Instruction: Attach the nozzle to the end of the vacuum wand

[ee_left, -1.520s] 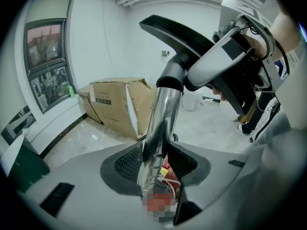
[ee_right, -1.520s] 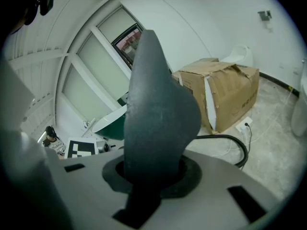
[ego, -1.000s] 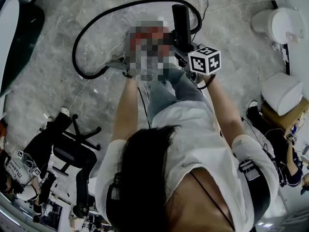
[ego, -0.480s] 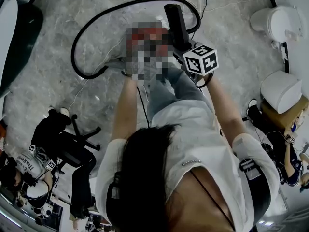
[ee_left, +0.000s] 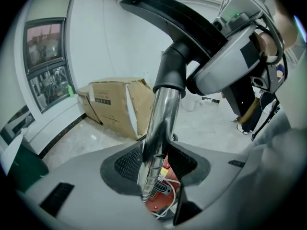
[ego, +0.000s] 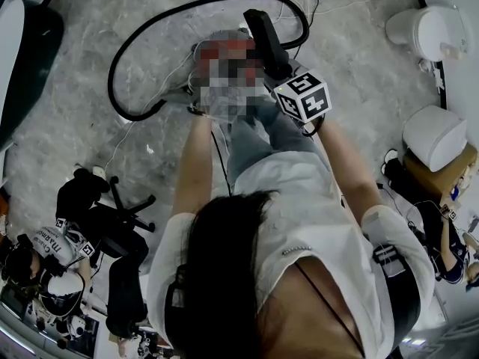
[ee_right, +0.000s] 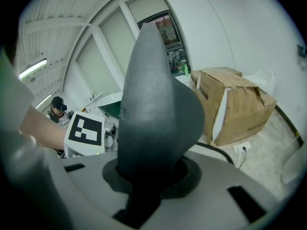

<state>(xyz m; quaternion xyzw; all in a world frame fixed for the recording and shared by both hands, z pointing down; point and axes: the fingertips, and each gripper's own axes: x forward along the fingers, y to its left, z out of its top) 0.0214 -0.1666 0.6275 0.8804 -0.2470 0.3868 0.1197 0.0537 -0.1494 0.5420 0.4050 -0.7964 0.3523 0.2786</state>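
Two grippers are on the same vacuum, and I read both as gripping. My left gripper (ee_left: pixel 156 164) has its jaws set fairly wide, with the pads pressed on either side of the chrome wand (ee_left: pixel 160 123). The wand rises from between them, tilted a little to the right. Just under those jaws I see the red vacuum body (ee_left: pixel 160 202).

On the wand's upper end sits the black nozzle (ee_left: pixel 175 20), its neck sleeved over the tube. I cannot tell whether it is pushed fully home. My right gripper (ee_right: pixel 148 176) has its jaws narrow and clamped on the nozzle's stem, and the nozzle's broad back fills that gripper's view.

From the head view, the right gripper's marker cube (ego: pixel 303 96) sits just below the nozzle. A black hose (ego: pixel 135 58) loops across the grey floor (ego: pixel 75 148) near its far edge. A cardboard box (ee_left: pixel 117 104) stands on the floor against the wall.
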